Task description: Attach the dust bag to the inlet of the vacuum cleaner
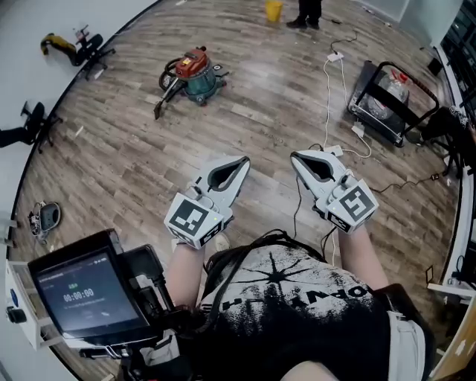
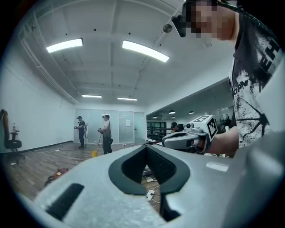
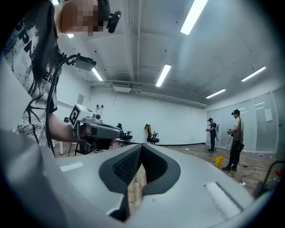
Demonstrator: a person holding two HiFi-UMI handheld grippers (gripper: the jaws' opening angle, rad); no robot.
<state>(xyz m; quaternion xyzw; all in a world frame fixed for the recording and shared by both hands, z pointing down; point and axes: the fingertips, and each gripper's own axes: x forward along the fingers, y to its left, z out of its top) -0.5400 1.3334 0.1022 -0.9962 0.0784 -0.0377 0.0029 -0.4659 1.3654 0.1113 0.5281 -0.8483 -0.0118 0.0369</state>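
Observation:
The vacuum cleaner (image 1: 195, 74), a red and teal canister with a black hose, stands on the wooden floor far ahead and to the left. No dust bag shows in any view. My left gripper (image 1: 244, 160) is held level in front of the person's chest, jaws shut and empty. My right gripper (image 1: 295, 156) is beside it, a little apart, also shut with nothing in it. The left gripper view looks along its shut jaws (image 2: 146, 147) at the right gripper (image 2: 187, 136). The right gripper view looks over its shut jaws (image 3: 141, 146) at the left gripper (image 3: 95, 131).
Black office chairs (image 1: 89, 48) stand along the white wall on the left. A black-framed cart (image 1: 387, 93) is at the right, with white cables and a power strip (image 1: 335, 56) on the floor. A yellow bucket (image 1: 274, 9) and a standing person (image 1: 306, 15) are far ahead. A screen (image 1: 82, 290) sits at lower left.

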